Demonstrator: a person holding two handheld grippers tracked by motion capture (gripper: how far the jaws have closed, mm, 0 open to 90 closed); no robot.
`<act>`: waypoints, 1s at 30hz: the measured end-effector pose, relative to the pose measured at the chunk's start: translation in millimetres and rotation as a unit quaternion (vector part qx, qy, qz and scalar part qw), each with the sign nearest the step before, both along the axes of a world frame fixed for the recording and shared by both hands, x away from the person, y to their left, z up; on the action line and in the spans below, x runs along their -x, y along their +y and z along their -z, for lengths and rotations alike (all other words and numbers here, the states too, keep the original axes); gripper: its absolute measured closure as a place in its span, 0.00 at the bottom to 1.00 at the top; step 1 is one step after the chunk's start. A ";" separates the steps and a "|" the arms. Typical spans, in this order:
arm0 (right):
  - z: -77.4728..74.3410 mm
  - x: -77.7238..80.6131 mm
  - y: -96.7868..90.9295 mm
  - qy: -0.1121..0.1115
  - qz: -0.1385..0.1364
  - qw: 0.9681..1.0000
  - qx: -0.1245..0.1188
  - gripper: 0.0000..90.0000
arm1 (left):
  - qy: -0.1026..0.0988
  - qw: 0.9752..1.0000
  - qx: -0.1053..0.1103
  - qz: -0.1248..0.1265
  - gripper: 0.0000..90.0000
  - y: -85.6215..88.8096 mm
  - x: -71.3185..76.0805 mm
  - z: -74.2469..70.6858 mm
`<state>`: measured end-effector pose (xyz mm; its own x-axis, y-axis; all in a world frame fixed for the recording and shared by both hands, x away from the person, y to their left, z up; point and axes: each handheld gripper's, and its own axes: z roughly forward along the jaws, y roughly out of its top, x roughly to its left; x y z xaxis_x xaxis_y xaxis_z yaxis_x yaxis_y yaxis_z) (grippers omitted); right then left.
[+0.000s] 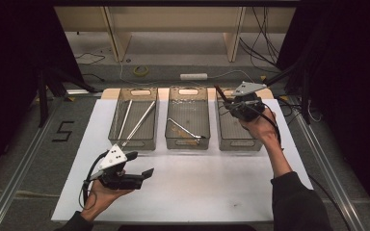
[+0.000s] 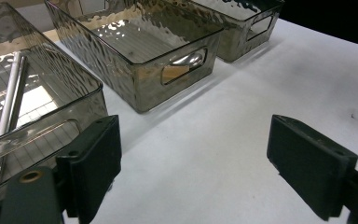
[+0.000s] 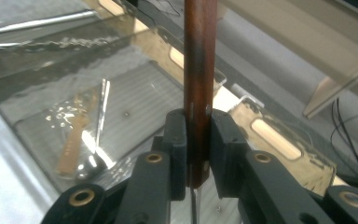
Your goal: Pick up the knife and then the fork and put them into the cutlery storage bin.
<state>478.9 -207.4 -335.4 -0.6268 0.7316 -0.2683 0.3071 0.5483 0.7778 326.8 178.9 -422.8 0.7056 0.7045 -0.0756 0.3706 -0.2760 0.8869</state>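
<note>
Starting at the left of the high view, we see the left tongs (image 1: pixel 142 165) held low over the white counter (image 1: pixel 197 187), just in front of the left bin (image 1: pixel 117 126); jaws stand wide apart w/ nothing between them, and the left gripper view shows bare counter in the gap. That left bin holds two long metal rods (image 1: pixel 138 123) lying lengthwise. Next over, the middle bin (image 1: pixel 169 126) has a spoon w/ a wooden handle (image 1: pixel 185 129) lying diagonally on its floor; we also see it through the clear wall in the right gripper view. Further right, the right tongs (image 1: pixel 224 102) sit above the far end of the right bin (image 1: pixel 224 137), jaws narrowed and clamped on a dark brown wooden handle (image 3: pixel 199 56). That handle stands up between the pads in the right gripper view, w/ a thin metal part running down below them; can't tell what kind of utensil it is.
</note>
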 end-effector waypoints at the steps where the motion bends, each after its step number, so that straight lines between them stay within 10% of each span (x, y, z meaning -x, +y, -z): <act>1: 2.0 -2.9 -1.0 0.004 0.006 1.000 0.000 0.87 | -0.001 1.000 0.000 0.000 0.19 0.1 0.2 -0.5; 30: 58.4 -37.3 -24.8 0.084 0.101 0.991 -0.027 0.87 | -0.011 1.000 0.004 -0.004 0.18 0.3 2.5 -1.5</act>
<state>516.3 -232.3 -393.8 -0.4986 0.8571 -0.1296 0.5337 0.4214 0.7332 324.4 179.2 -421.3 0.7017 0.7093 -0.0670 0.3537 -0.2652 0.8970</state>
